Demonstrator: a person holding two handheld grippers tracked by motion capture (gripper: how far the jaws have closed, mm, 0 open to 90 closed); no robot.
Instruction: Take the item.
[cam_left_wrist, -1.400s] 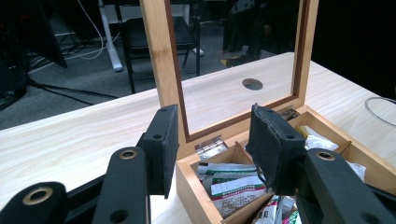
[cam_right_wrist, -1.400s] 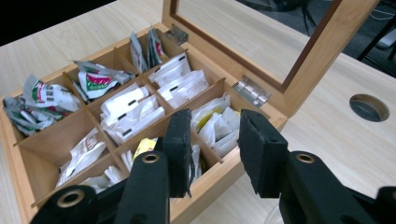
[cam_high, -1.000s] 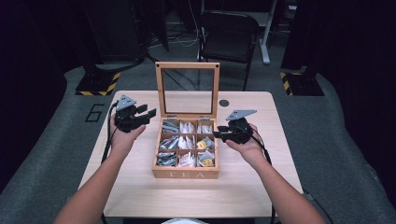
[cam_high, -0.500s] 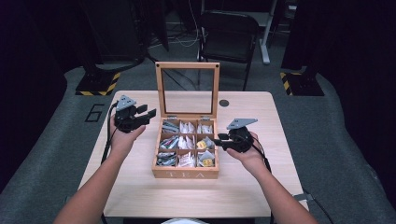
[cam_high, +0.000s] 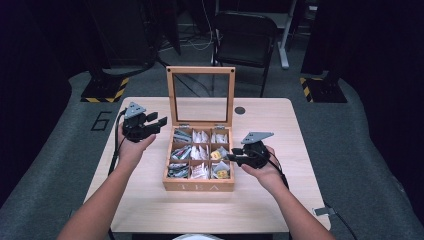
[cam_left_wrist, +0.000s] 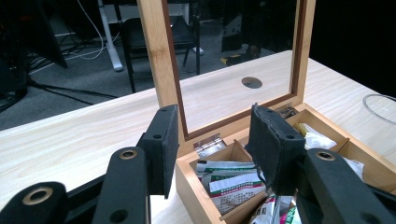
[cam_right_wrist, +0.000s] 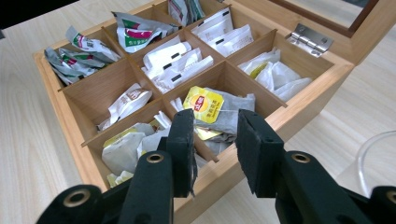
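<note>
- Wooden tea box (cam_high: 199, 186): near-centre of the light wood table (cam_high: 280, 200), marked "TEA" on its near wall; nine compartments in three rows.
- Glass-paned lid (cam_high: 200, 96): upright on hinges at the box's far edge.
- Yellow-labelled tea bag (cam_right_wrist: 204, 104): in the middle compartment of the box's right-hand column, lying flat on grey sachets; seen just beyond the right gripper's jaw tips.
- White sachets (cam_right_wrist: 173, 60): in the centre compartment, several stacked loosely.
- Green-and-red printed packets (cam_left_wrist: 231, 182): in the far-left compartment.
- Right gripper (cam_high: 235, 156): held over the box's right edge, pointing left at the right-hand column; jaws part-way apart and just closing a little, nothing pinched between the pads, which hang above the tea bag without touching.
- Left gripper (cam_high: 161, 123): held above the table just left of the box's far-left corner, pointing right; jaws part-way apart, holding nothing.
- Round hole (cam_high: 240, 110): in the tabletop, right of the lid.
- Black chair (cam_high: 245, 40): beyond the table's far edge.
</note>
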